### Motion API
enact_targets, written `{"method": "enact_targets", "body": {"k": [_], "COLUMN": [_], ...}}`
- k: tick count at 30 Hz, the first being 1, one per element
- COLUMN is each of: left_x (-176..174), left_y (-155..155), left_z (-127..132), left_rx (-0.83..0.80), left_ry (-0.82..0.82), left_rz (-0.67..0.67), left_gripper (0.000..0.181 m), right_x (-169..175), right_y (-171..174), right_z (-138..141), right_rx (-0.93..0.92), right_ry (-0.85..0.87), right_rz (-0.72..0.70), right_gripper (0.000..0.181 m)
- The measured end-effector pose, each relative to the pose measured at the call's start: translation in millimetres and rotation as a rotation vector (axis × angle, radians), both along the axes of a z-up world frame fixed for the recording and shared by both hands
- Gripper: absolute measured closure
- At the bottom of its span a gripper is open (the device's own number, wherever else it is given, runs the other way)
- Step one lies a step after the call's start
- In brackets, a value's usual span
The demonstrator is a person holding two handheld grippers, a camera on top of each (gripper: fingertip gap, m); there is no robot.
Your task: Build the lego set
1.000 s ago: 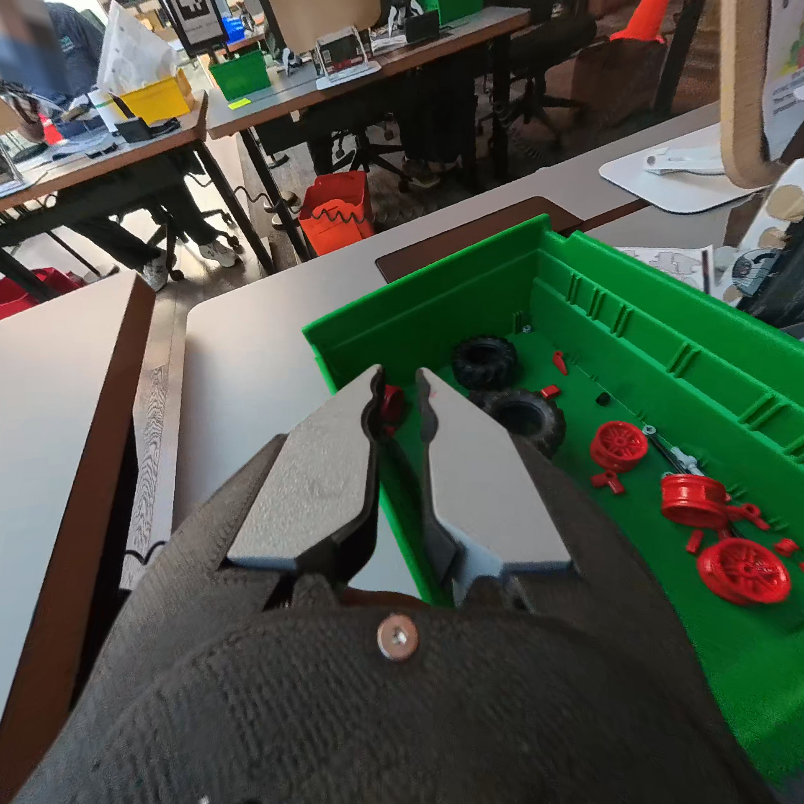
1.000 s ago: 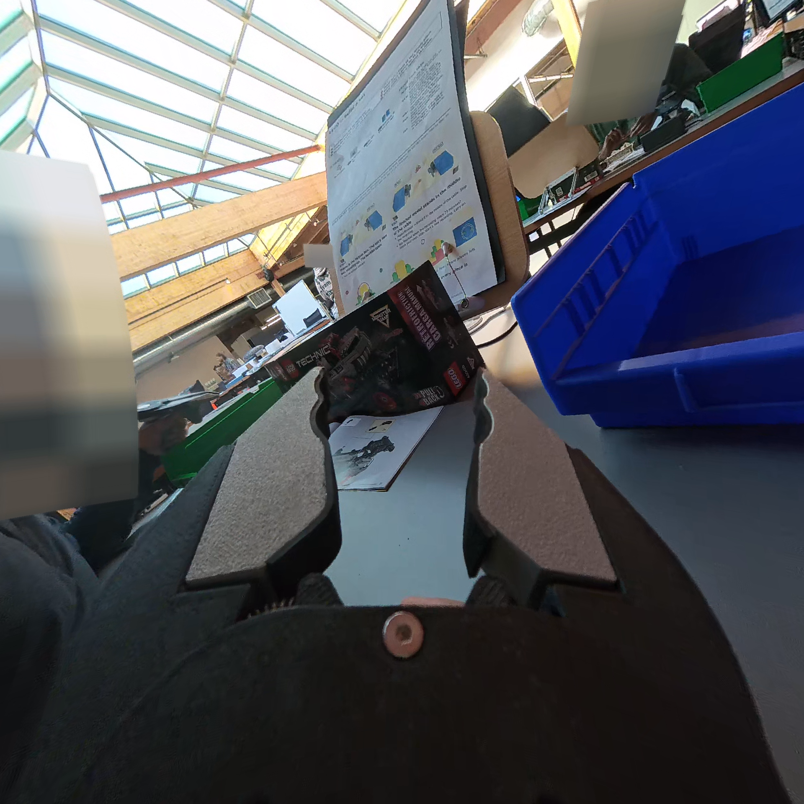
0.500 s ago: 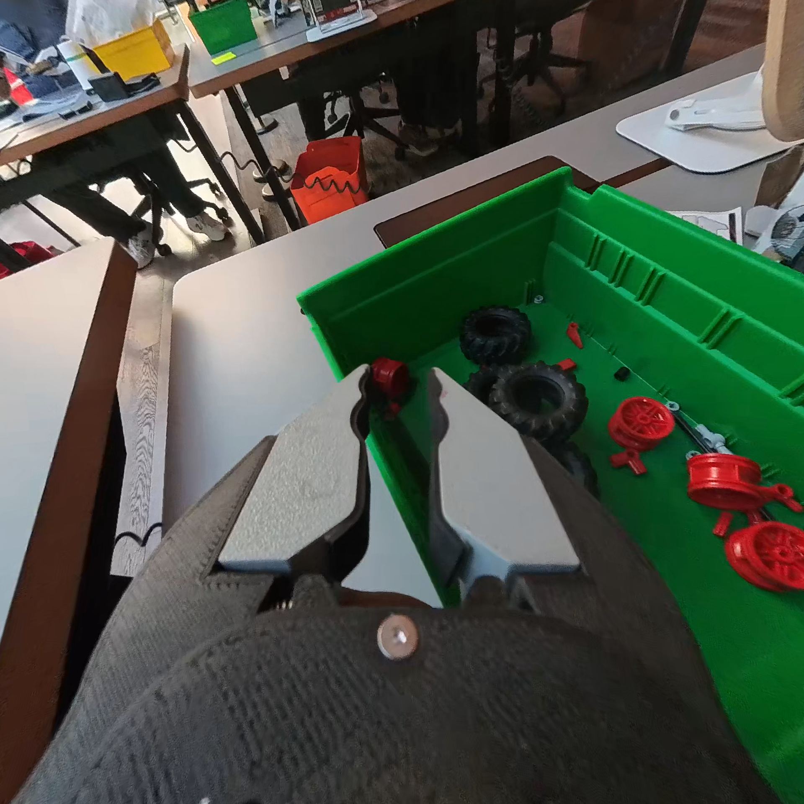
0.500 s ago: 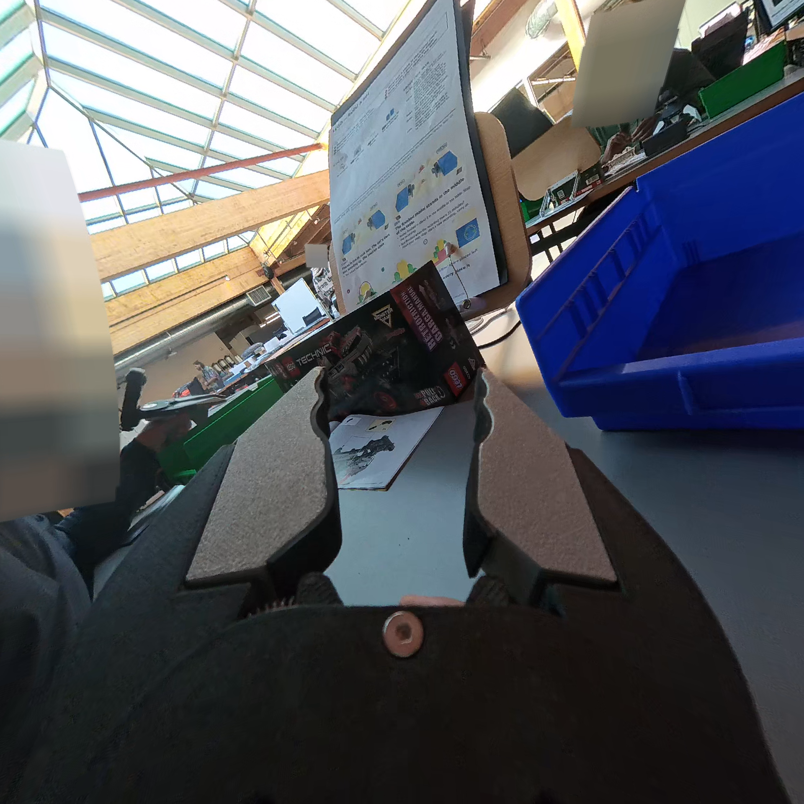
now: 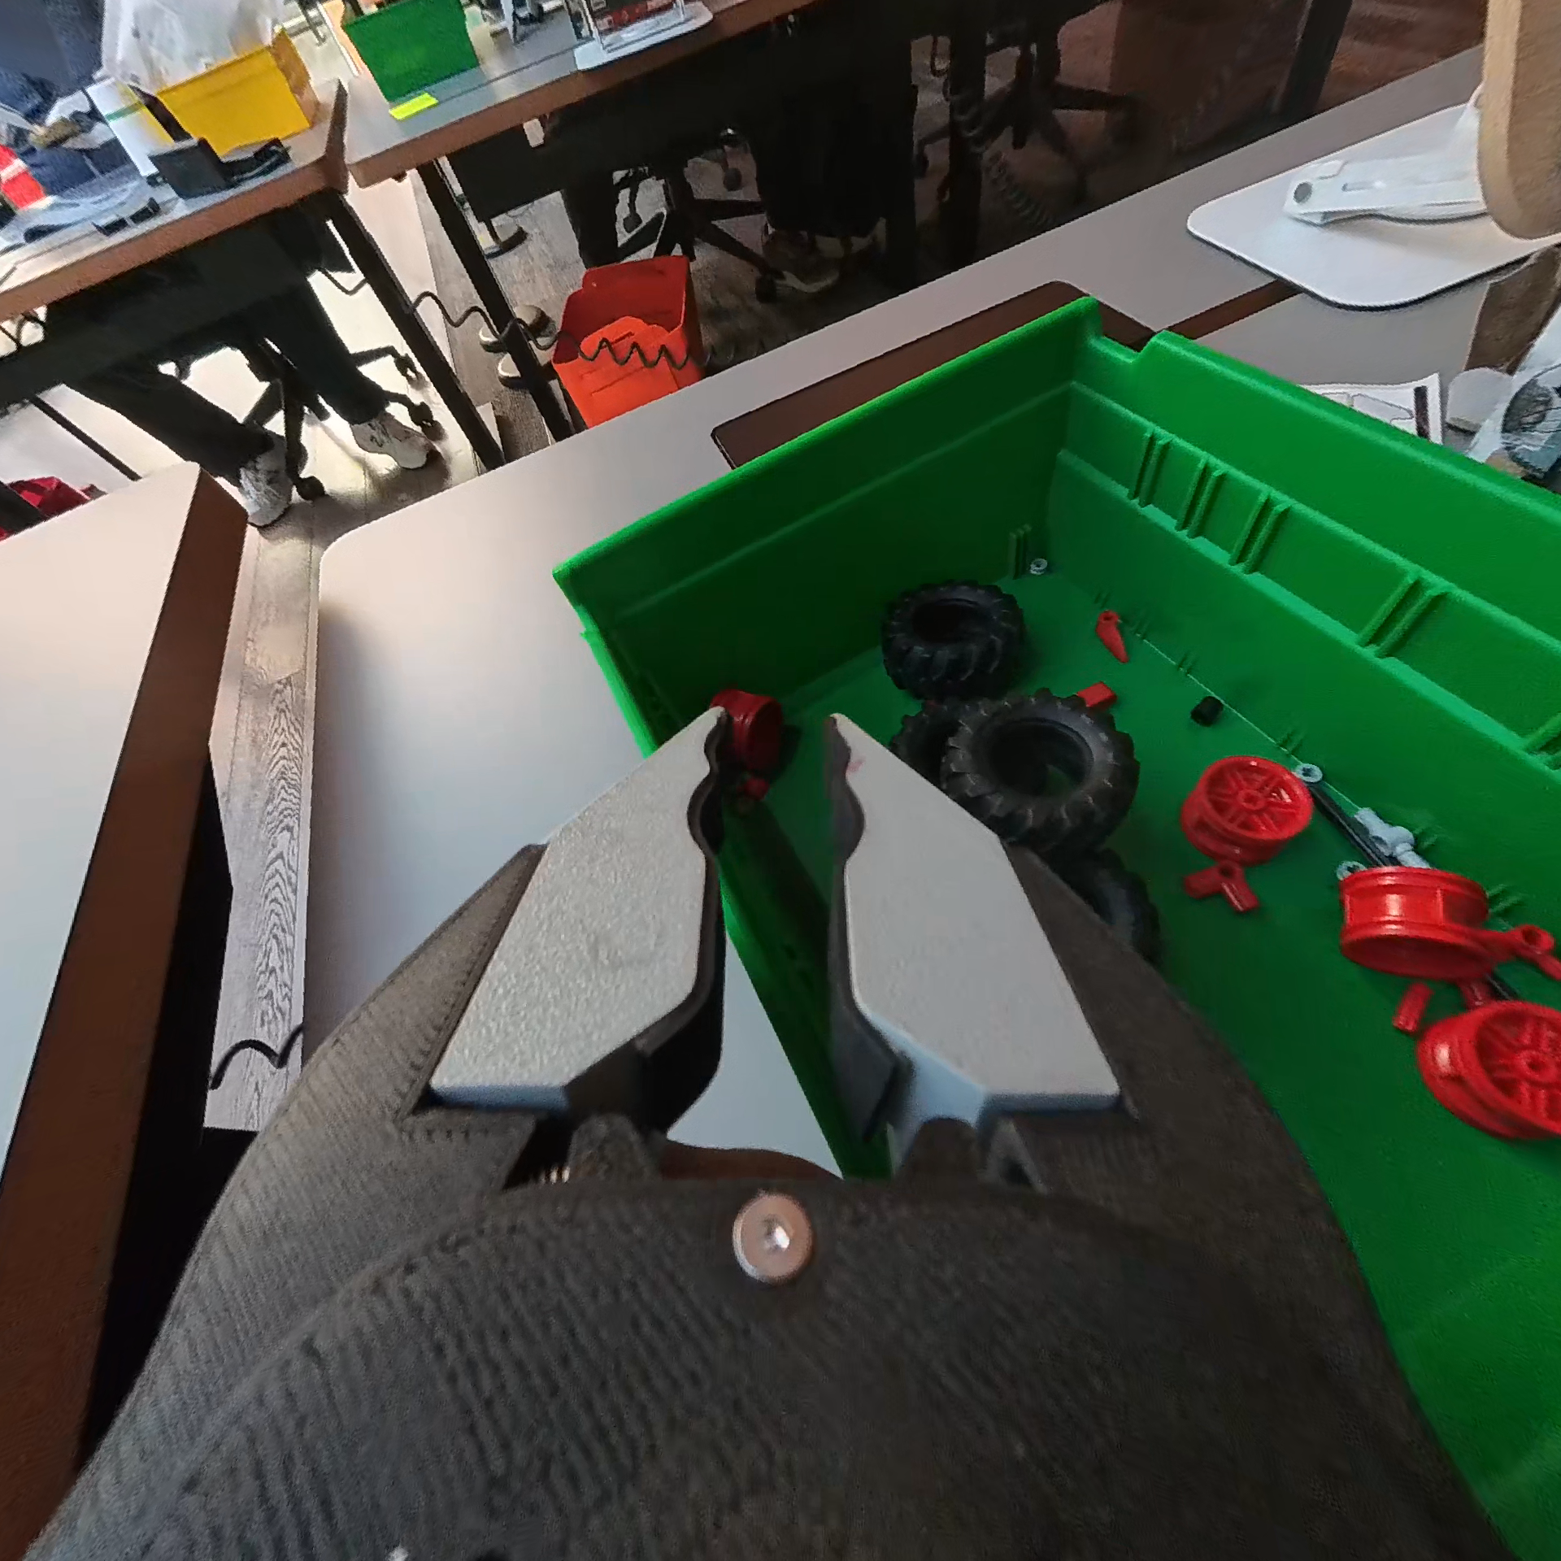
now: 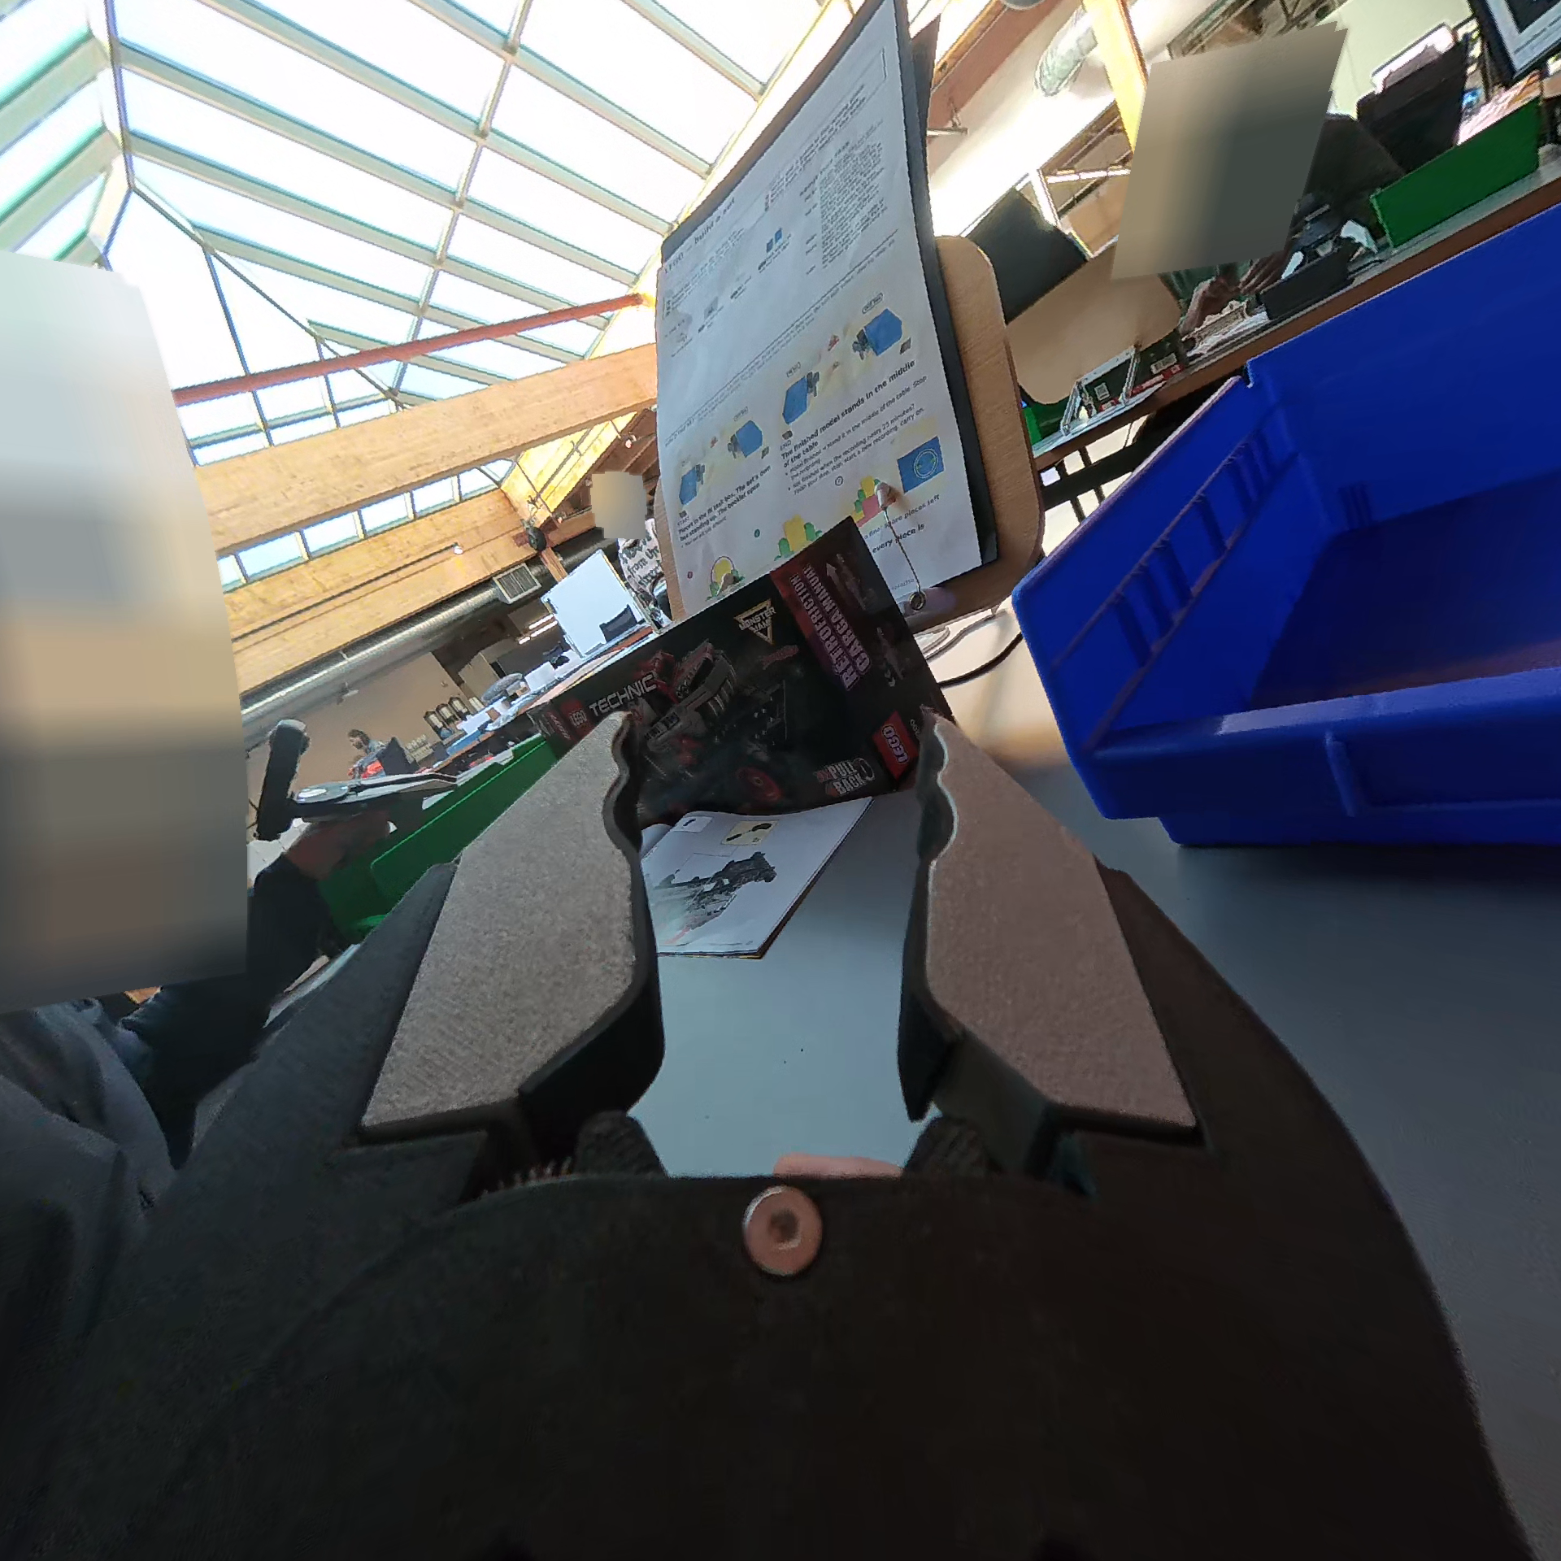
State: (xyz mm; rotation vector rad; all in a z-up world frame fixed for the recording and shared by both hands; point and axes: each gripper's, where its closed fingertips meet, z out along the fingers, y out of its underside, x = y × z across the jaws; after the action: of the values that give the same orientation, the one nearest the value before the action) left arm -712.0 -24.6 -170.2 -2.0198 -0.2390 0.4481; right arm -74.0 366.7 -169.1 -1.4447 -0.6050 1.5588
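Small red cylindrical piece [image 5: 747, 733] sits at the tip of the left claw [image 5: 773, 743], against the inner face of its left finger; a clear gap separates it from the right finger, so whether it is gripped or merely lying against the green bin [image 5: 845, 524] corner cannot be told. Remaining parts lie loose on the bin floor: black tyres [image 5: 1039, 773], red wheel hubs [image 5: 1246, 811], small red pins. No joined assembly is visible, so the build appears to be at its start, with almost everything left. The right claw [image 6: 773, 781] is spread apart and empty above the desk [image 6: 1309, 971], facing the instruction booklet [image 6: 743, 878], the set's box [image 6: 760, 693] and a blue bin [image 6: 1318, 642].
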Motion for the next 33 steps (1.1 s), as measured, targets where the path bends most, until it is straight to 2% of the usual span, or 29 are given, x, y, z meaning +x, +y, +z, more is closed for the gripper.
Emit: {"method": "enact_targets", "body": {"k": [4,8,12,18,21,24,26,29,31,33], "left_x": [4.3,18.4,8.2,8.8,2.4,5.8,2.9,-16.8,-16.6,5.5], "left_y": [1.3,0.1,-11.6,-5.5,4.0,29.2,39.3,52.8,68.3,92.0], "left_z": [-0.2,7.5,12.1,13.8,16.2,20.6,2.5,-17.6,-25.8,-28.1], "left_rx": [-0.002,0.013,-0.041,-0.019,-0.118,-0.256,-0.462,-0.689,-0.733,-0.653], "left_ry": [0.013,0.003,0.048,0.018,0.049,0.051,0.056,0.152,0.154,0.052], "left_rz": [-0.021,-0.077,-0.004,-0.002,-0.007,-0.117,-0.177,-0.162,-0.194,-0.306], "left_gripper": [0.157,0.169,0.159,0.159,0.158,0.158,0.158,0.16,0.161,0.159], "right_x": [-1.6,-1.4,-2.7,-4.2,-4.7,-4.7,-4.4,-4.3,-4.1,-3.4], "right_y": [0.3,1.2,0.8,-0.3,-0.4,-1.0,-2.1,-4.0,-4.5,-5.3], "right_z": [-1.8,-2.1,-3.2,-3.6,-4.1,-3.8,-3.0,-2.1,-1.5,-0.6], "right_rx": [0.0,-0.003,-0.007,-0.006,-0.016,-0.017,-0.009,-0.006,-0.005,-0.002], "right_ry": [-0.015,-0.016,-0.023,-0.029,-0.026,-0.023,-0.02,-0.014,-0.011,-0.005], "right_rz": [-0.003,-0.008,0.0,0.008,0.017,0.023,0.023,0.029,0.032,0.034], "right_gripper": [0.118,0.118,0.118,0.118,0.118,0.118,0.118,0.118,0.119,0.119]}}
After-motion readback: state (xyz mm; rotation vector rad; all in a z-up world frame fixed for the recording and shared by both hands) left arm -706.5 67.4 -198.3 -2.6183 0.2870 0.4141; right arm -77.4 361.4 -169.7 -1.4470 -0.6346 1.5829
